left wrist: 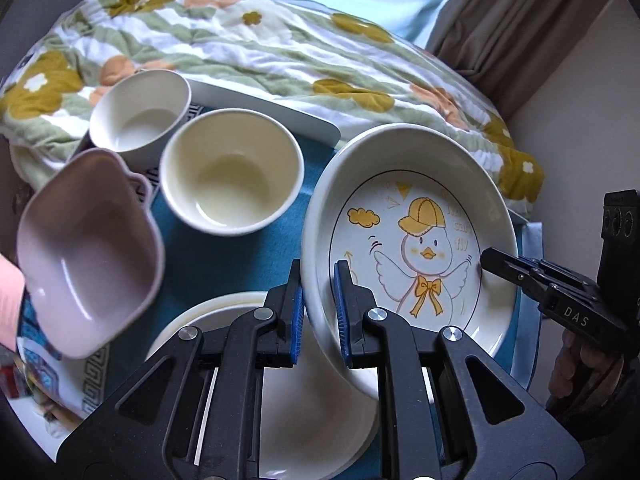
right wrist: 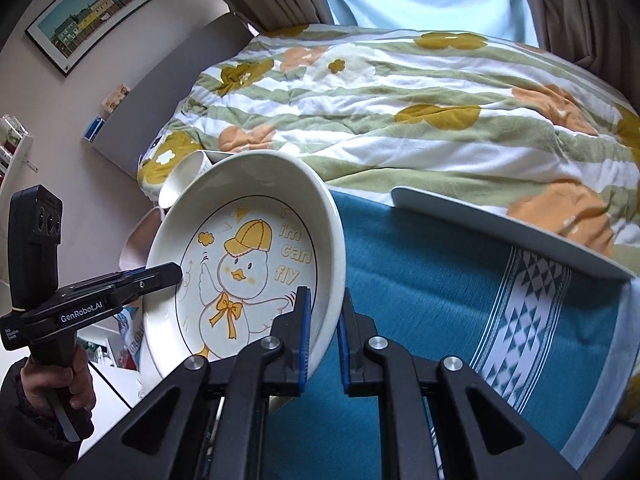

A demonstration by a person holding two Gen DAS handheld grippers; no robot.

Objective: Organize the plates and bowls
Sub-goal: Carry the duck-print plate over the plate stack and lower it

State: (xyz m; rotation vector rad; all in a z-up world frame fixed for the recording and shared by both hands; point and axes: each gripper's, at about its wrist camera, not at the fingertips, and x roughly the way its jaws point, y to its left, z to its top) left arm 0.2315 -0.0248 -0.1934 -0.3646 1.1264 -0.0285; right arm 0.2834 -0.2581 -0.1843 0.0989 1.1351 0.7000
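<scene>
Teal cloth (right wrist: 420, 280) covers the worktop, above which the tilted duck plate (left wrist: 408, 236) is gripped by its rim on both sides, left hand-held gripper (left wrist: 318, 312) and right hand-held gripper (right wrist: 324, 336) each clenched on it, beside a cream bowl (left wrist: 230, 172), pink bowl (left wrist: 88, 256) and white cup (left wrist: 140, 116).

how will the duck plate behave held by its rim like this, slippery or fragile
The duck plate looks like glazed ceramic, so probably stiff, fairly heavy and breakable if dropped. Its glossy rim may slip between the left tongs and right tongs. It is tilted up, so it could pivot if either side loosens.
</scene>
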